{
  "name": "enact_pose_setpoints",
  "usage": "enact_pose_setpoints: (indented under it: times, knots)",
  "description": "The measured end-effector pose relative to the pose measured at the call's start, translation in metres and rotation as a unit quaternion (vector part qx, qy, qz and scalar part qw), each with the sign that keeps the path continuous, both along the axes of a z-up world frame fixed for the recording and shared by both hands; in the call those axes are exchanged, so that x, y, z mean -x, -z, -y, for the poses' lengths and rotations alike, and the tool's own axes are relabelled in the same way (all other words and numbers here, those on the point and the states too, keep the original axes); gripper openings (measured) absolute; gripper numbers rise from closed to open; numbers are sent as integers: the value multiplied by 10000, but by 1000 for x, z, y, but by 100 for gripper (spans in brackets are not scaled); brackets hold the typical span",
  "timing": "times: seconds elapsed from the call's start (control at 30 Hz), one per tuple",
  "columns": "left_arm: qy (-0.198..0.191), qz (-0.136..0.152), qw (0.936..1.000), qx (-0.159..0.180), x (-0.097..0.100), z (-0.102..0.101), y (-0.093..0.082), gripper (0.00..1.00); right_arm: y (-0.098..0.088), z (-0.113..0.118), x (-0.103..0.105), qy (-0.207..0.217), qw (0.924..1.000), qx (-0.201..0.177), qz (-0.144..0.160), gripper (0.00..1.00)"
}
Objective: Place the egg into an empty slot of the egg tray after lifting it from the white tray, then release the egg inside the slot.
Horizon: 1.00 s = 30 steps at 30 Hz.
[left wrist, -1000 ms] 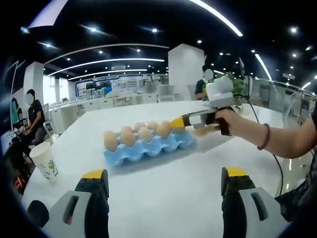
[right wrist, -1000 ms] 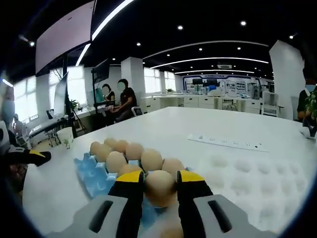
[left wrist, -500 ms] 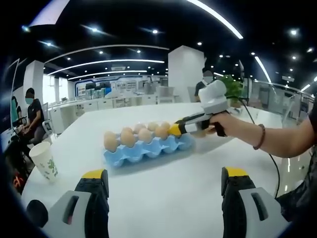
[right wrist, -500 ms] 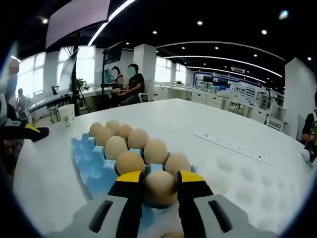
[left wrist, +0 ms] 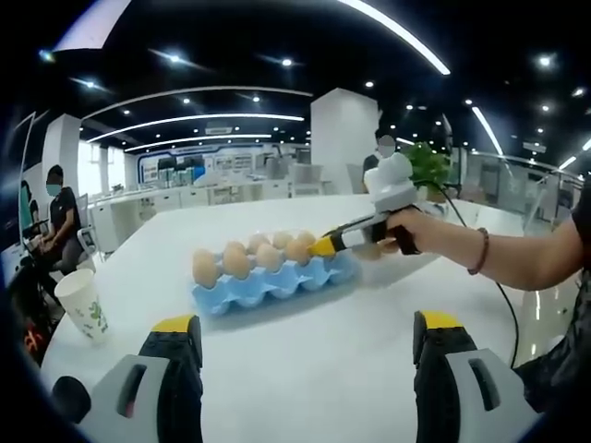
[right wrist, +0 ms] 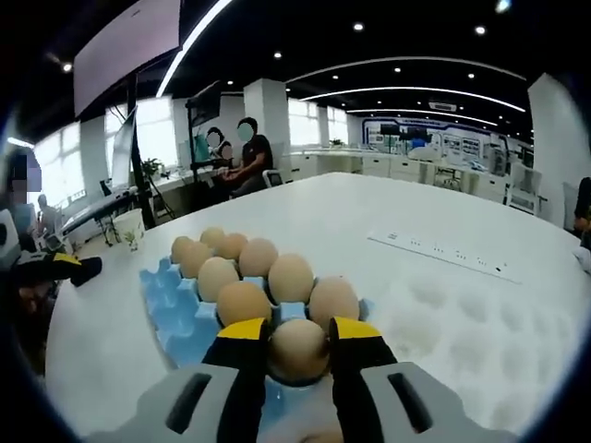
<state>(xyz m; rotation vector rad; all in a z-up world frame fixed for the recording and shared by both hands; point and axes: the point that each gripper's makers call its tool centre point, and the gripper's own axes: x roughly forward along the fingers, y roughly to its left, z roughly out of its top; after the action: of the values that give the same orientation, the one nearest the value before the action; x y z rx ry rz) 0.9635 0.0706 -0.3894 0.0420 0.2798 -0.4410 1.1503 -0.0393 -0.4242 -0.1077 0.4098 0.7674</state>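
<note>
A white tabletop [left wrist: 305,360] carries a blue egg tray [right wrist: 175,314]. The right gripper [right wrist: 298,343] is squeezed on an egg [right wrist: 297,351] at the tray's near end. The left gripper [left wrist: 305,337] waits with its jaws wide apart.

A tan egg [right wrist: 298,349] sits clamped between the yellow-tipped jaws of the right gripper [right wrist: 298,343], low over the near end of a blue egg tray [right wrist: 177,312]. That tray lies flat on the white table, its far side filled with a double row of brown eggs [right wrist: 249,272] standing upright in their slots. Just beside it lies the white tray [right wrist: 462,323], its dimples bare.
</note>
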Motion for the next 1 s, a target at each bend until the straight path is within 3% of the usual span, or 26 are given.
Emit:
enact_pose_setpoints:
  times: [0.23, 0.47, 1.0]
  knots:
    - [33, -34, 10000, -35, 0, 2, 2, 97, -4, 4, -1, 95, 9998, -141, 78, 29]
    - [39, -14, 10000, 70, -1, 5, -1, 100, -12, 8, 0, 188, 9993, -223, 250, 40]
    - [122, -14, 9999, -10, 1, 12, -1, 100, -19, 28, 12, 307, 9984, -229, 409, 52]
